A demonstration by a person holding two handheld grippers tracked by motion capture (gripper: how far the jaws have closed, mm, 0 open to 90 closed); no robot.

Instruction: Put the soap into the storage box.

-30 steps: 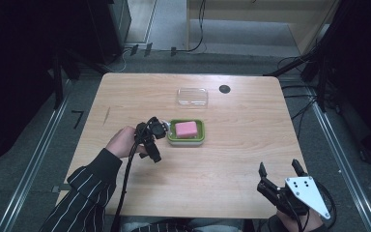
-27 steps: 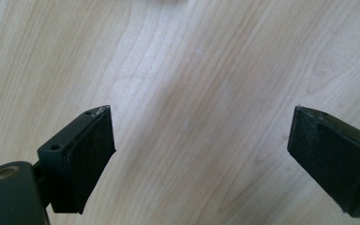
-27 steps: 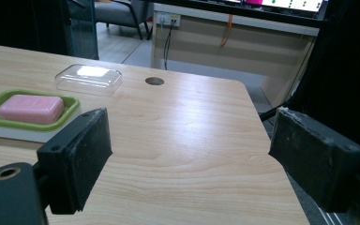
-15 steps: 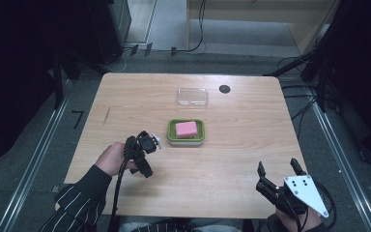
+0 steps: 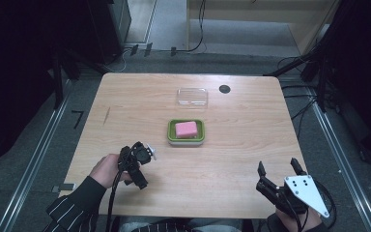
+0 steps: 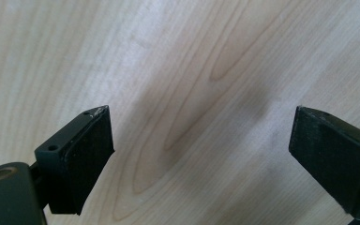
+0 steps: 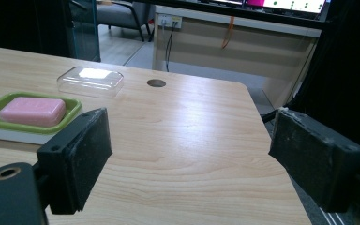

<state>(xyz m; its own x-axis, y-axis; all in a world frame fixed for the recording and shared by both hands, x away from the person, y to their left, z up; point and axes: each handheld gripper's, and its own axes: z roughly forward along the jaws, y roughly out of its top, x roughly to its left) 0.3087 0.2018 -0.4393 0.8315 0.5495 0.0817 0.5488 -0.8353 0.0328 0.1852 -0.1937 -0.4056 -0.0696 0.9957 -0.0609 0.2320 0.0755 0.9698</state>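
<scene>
Left claw [image 5: 145, 155] stands spread with nothing between its jaws; in the left gripper view the two black pads [image 6: 82, 157] frame bare wood. It sits over the near left part of the table [image 5: 125, 96], apart from the soap dish [image 5: 170, 137], held in the left hand [image 5: 107, 170] with its cable trailing to the table edge. Right claw [image 5: 276, 167] is also spread and empty, resting at the near right corner, well apart from the dish. A pink soap [image 5: 186, 129] lies flat inside the green dish near the table's middle. Beyond it, just short of a dark round hole [image 5: 224, 89], lies a clear lid [image 5: 192, 96], apart from the dish. As I judge it, the lid is the risk: thin, glossy and see-through, it could slip or flip if pinched at one edge. A low approach could also nudge the light dish and slide it, soap and all, across the smooth wood.
</scene>
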